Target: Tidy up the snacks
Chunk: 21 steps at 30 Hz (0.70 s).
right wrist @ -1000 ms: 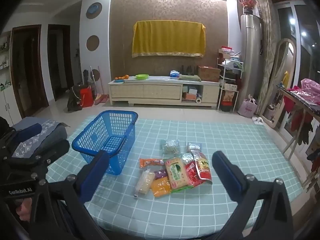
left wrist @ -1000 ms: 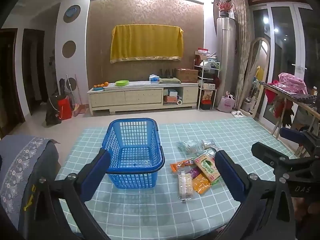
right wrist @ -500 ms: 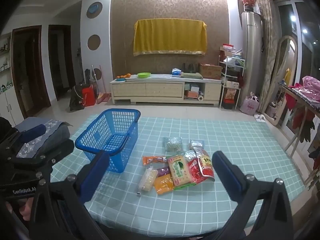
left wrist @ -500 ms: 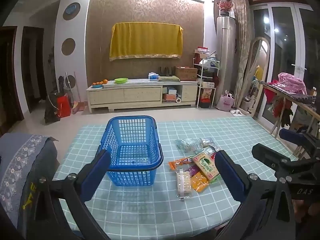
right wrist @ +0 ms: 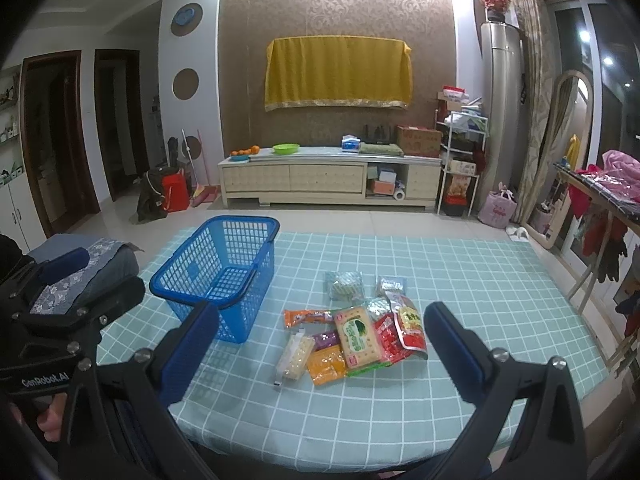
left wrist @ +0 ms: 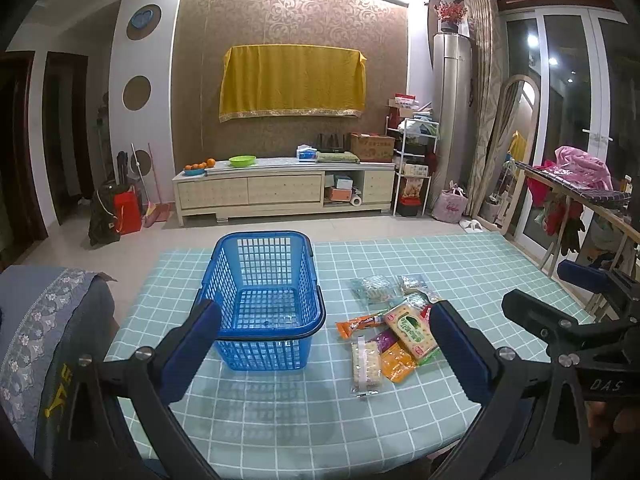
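An empty blue plastic basket [left wrist: 267, 300] [right wrist: 224, 272] stands on the table's left part. To its right lies a pile of snack packets [left wrist: 394, 330] [right wrist: 352, 332]: a green-and-cream cracker pack, orange, red, purple and clear ones. My left gripper [left wrist: 326, 340] is open and empty, held above the near table edge in front of the basket. My right gripper [right wrist: 320, 344] is open and empty, held above the near edge in front of the packets. Each gripper shows at the side of the other's view.
The table [left wrist: 460, 272] has a teal checked cloth. A grey padded seat [left wrist: 44, 332] stands at its left. A rack with clothes [left wrist: 576, 184] stands at the right. A long TV cabinet [left wrist: 280, 192] lines the far wall.
Both grippers have drawn back and risen a little, so the basket and packets sit slightly farther off in view. Nothing on the table has moved.
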Available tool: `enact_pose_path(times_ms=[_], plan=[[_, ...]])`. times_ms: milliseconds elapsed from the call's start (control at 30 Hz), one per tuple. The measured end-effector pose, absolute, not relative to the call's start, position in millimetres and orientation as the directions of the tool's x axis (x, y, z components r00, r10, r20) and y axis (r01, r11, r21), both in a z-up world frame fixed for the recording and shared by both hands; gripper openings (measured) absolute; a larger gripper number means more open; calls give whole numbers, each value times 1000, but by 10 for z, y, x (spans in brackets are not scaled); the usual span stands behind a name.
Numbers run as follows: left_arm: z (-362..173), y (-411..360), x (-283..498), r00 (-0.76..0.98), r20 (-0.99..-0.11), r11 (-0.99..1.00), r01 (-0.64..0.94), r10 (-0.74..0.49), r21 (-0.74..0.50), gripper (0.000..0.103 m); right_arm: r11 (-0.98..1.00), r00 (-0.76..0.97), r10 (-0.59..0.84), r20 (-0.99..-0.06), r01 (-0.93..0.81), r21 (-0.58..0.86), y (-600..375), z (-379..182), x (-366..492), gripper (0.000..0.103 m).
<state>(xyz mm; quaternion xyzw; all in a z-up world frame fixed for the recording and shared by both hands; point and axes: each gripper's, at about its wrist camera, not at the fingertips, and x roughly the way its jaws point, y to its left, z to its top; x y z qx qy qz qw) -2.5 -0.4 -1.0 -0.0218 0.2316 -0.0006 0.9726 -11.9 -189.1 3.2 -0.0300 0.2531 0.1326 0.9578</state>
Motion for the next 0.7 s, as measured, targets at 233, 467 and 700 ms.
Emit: enact_pose_path(times_ms=[233,467,700], plan=[[-23,3,-26,891,-453,999,-9,-12,-43,103,961,828,248,-504,-275,20,-1900,11,-126,103],[-38,15,-35,890,-455,999,-8,-13,-44,103,961,821,251,-513,-277,26,-1910,11,-112,103],[-37,7,-40,890,-457,999,-7,-14,-44,103,963,827,242,-508,-271,17,-1903,36,-123,103]])
